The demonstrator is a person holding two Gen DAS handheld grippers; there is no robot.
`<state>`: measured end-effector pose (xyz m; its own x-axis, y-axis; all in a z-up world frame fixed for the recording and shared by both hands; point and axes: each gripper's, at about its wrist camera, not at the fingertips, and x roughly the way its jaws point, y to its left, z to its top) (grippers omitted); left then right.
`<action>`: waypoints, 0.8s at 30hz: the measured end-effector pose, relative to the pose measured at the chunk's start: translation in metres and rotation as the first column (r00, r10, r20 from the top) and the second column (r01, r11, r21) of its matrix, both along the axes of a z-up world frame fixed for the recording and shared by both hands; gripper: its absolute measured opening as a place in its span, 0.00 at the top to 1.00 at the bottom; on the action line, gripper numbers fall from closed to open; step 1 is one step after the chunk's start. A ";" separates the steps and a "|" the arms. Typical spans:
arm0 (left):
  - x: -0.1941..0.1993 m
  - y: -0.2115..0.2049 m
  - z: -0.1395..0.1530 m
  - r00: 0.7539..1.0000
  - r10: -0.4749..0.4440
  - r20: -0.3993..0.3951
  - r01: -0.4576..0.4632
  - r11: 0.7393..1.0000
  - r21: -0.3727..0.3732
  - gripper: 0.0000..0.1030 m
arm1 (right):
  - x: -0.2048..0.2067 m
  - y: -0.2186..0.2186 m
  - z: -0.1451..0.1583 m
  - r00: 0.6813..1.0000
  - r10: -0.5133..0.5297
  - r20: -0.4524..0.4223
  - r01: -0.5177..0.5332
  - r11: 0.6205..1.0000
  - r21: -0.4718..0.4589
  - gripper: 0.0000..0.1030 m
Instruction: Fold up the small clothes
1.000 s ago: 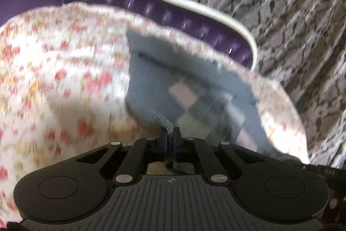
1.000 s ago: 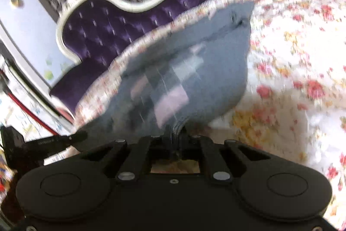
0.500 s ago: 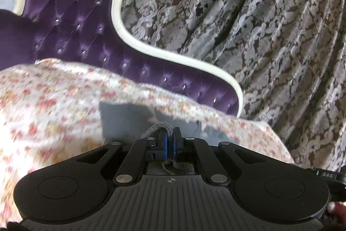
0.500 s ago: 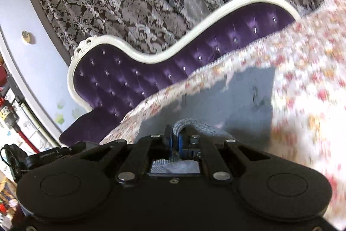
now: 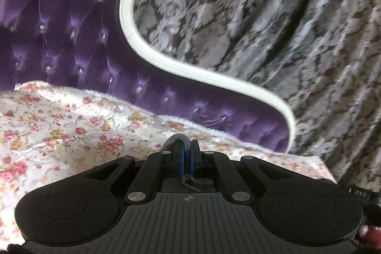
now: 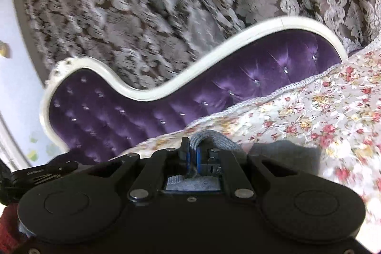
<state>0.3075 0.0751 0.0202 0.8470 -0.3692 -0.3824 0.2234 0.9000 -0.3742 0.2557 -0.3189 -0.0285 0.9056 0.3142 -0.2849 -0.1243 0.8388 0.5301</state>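
Left gripper and right gripper each pinch a hem of the grey knit garment. It hangs below and near them, stretched side to side over the floral bedspread. Neither hand is nearer.

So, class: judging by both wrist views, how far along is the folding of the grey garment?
Done: both grippers have hold of it. The left gripper and right gripper are each shut on a grey knitted edge of the garment.
In hand: carrying that edge over the floral bedspread towards the purple headboard.
Left: laying it down and releasing. No finished fold shows; most of the garment is hidden.
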 end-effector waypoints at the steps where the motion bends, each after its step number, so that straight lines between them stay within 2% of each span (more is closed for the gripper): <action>1: 0.011 0.000 -0.007 1.000 0.008 -0.019 -0.008 1.000 0.002 0.96 | 0.012 -0.002 -0.005 1.000 -0.009 -0.020 0.009 1.000 0.001 0.88; 7: 0.062 -0.009 -0.046 0.991 0.043 -0.126 -0.035 0.998 0.060 0.96 | 0.072 -0.004 -0.042 0.986 -0.062 -0.152 0.061 0.998 -0.015 0.88; 10: 0.081 -0.014 -0.061 0.983 0.048 -0.177 -0.033 0.996 0.085 0.93 | 0.088 -0.001 -0.059 0.977 -0.079 -0.200 0.071 0.996 -0.045 0.88; 12: 0.089 -0.015 -0.066 0.982 0.052 -0.181 -0.036 0.995 0.092 0.92 | 0.095 0.000 -0.068 0.968 -0.095 -0.234 0.084 0.995 -0.058 0.87; 14: 0.093 -0.013 -0.068 0.982 0.069 -0.173 -0.051 0.993 0.106 0.74 | 0.102 -0.001 -0.076 0.956 -0.118 -0.268 0.107 0.993 -0.056 0.80; 15: 0.094 -0.010 -0.067 0.984 0.077 -0.163 -0.060 0.993 0.106 0.73 | 0.103 -0.003 -0.078 0.953 -0.131 -0.273 0.120 0.991 -0.054 0.79; 16: 0.096 -0.010 -0.064 0.984 0.085 -0.155 -0.069 0.992 0.104 0.71 | 0.103 -0.004 -0.078 0.952 -0.142 -0.271 0.132 0.990 -0.054 0.72; 17: 0.097 -0.007 -0.062 0.984 0.095 -0.148 -0.080 0.992 0.101 0.70 | 0.103 -0.006 -0.078 0.951 -0.154 -0.267 0.145 0.988 -0.055 0.57; 19: 0.094 -0.003 -0.054 0.985 0.107 -0.134 -0.094 0.991 0.100 0.68 | 0.100 -0.009 -0.074 0.953 -0.173 -0.248 0.164 0.985 -0.056 0.44; 21: 0.085 -0.001 -0.047 0.989 0.097 -0.112 -0.083 0.989 0.120 0.65 | 0.093 -0.011 -0.067 0.958 -0.181 -0.223 0.170 0.983 -0.065 0.44; 22: 0.081 -0.003 -0.045 0.990 0.092 -0.103 -0.077 0.987 0.141 0.61 | 0.090 -0.010 -0.063 0.962 -0.180 -0.208 0.168 0.983 -0.072 0.44; 24: 0.068 -0.009 -0.040 0.993 0.068 -0.096 -0.049 0.981 0.190 0.60 | 0.080 -0.007 -0.052 0.969 -0.173 -0.174 0.159 0.983 -0.093 0.44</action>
